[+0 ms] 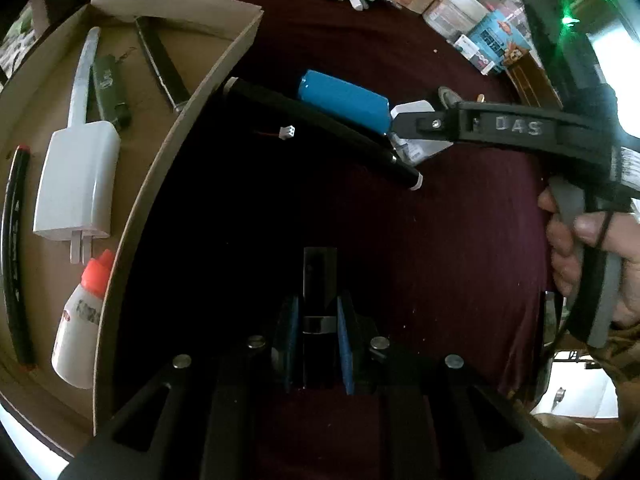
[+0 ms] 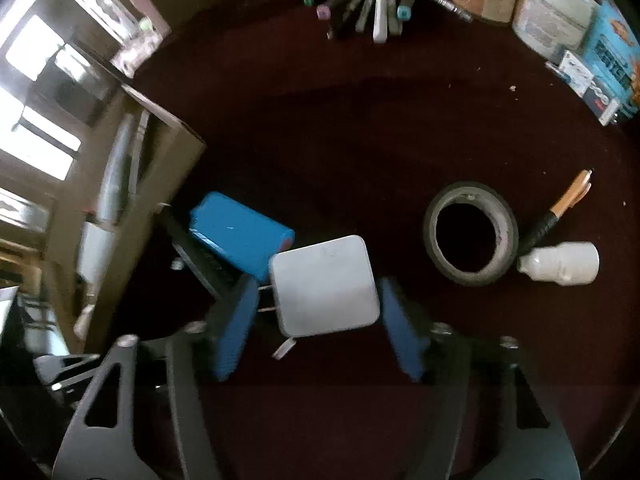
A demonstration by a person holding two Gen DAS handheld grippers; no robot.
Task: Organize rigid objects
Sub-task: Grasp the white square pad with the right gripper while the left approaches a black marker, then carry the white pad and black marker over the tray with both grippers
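My left gripper (image 1: 318, 344) is shut on a slim black object (image 1: 319, 280) above the dark red tablecloth. A cardboard box (image 1: 132, 216) on the left holds a white charger (image 1: 78, 180), a white glue bottle (image 1: 82, 324) with an orange cap, and black markers. My right gripper (image 2: 320, 320) is open, its blue pads either side of a white square adapter (image 2: 326, 286) without touching it. A blue battery pack (image 2: 240, 236) and a black pen (image 1: 320, 132) lie beside it next to the box; the pack also shows in the left wrist view (image 1: 344, 100).
A tape roll (image 2: 470, 234), a small white bottle (image 2: 560, 262) and an orange-tipped pen (image 2: 560, 208) lie to the right. Several markers (image 2: 360, 4) and small boxes (image 2: 560, 12) crowd the table's far edge.
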